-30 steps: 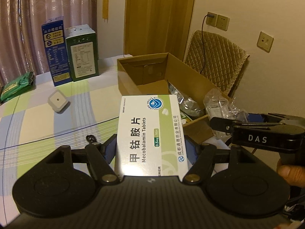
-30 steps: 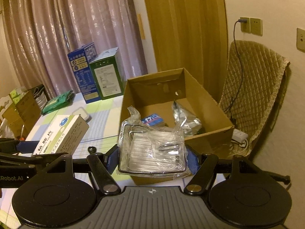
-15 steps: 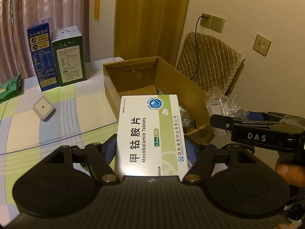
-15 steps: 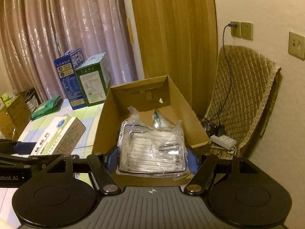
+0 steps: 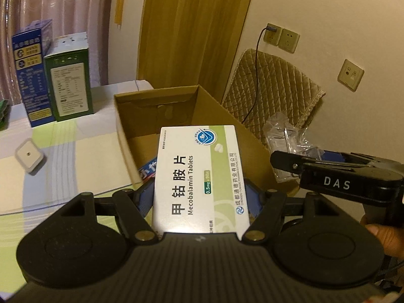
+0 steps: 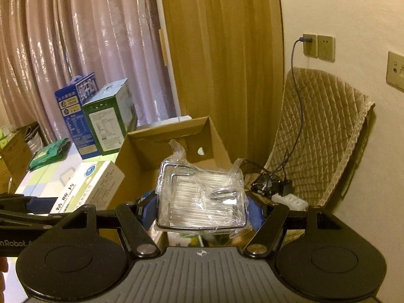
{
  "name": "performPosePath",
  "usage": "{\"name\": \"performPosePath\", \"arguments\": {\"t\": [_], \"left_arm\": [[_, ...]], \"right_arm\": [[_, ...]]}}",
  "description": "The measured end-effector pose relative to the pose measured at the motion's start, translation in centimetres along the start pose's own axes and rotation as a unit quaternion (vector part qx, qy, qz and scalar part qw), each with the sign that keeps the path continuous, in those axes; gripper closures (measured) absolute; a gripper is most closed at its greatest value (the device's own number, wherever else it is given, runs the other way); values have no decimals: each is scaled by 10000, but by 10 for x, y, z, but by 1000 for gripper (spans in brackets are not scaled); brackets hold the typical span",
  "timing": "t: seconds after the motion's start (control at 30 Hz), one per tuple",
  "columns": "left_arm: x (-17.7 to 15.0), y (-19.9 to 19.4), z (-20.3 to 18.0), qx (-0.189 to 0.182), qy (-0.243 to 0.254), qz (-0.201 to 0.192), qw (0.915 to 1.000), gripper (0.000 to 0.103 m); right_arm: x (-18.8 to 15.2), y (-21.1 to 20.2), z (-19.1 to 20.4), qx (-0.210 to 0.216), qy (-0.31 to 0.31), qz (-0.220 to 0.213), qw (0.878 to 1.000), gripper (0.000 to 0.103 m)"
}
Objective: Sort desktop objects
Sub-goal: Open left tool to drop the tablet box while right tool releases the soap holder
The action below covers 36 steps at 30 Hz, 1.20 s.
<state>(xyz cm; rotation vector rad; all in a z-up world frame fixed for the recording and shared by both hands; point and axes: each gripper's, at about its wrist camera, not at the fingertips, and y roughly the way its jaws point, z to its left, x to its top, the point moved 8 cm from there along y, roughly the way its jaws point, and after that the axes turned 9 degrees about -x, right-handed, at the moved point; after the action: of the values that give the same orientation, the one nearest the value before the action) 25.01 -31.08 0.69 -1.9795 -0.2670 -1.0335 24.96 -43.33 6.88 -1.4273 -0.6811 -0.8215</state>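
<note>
Left tool (image 5: 202,197): clenched on a white and green tablet box (image 5: 199,176) marked "Mecobalamin Tablets", blue pads pressing both long sides. The tablet box is held flat, printed face up, over the near edge of an open cardboard box (image 5: 176,106); a blue packet (image 5: 149,168) shows inside, below it.

Right tool (image 6: 201,203): grasping a plastic-wrapped wire rack (image 6: 202,199) across its width, raised over the near right part of the same cardboard box.

Each tool appears in the other's view, side by side and near together.

On the desk (image 5: 75,156), left of the cardboard box: a small white square device (image 5: 29,154) lying flat, and further back a green carton (image 5: 69,85) touching a blue carton (image 5: 31,75), both upright. A green pouch (image 6: 48,152) lies further left.

Behind the cardboard box stands a chair under a quilted cover (image 6: 320,131).
</note>
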Motion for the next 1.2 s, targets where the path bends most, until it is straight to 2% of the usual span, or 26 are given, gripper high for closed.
{"name": "performPosePath", "arguments": {"t": [0.33,0.4,0.67,0.83,0.87,0.9,0.97,1.2], "left_arm": [[15,38,10,-37,-140,-123,9998,35],[18,42,17,-23,-249,-124,9996,25],[8,19,39,88,-404,-231,9989,24],[-3,1,52,200,-545,-237,9980,24],[-4,-1,53,223,-534,-233,9981,24],[-6,-5,55,250,-515,-238,9981,23],[-10,-13,58,324,-507,-258,9979,23],[-33,-46,71,549,-508,-252,9969,20]], "right_arm": [[10,26,-19,-127,146,99,9998,36],[10,29,-20,-116,160,124,9997,36],[3,38,-8,40,96,236,9997,36],[4,43,10,443,212,271,9984,35],[5,44,12,499,260,302,9980,29],[6,44,11,498,311,290,9979,15],[11,36,10,493,411,90,9979,7],[10,14,3,478,522,22,9975,6]]}}
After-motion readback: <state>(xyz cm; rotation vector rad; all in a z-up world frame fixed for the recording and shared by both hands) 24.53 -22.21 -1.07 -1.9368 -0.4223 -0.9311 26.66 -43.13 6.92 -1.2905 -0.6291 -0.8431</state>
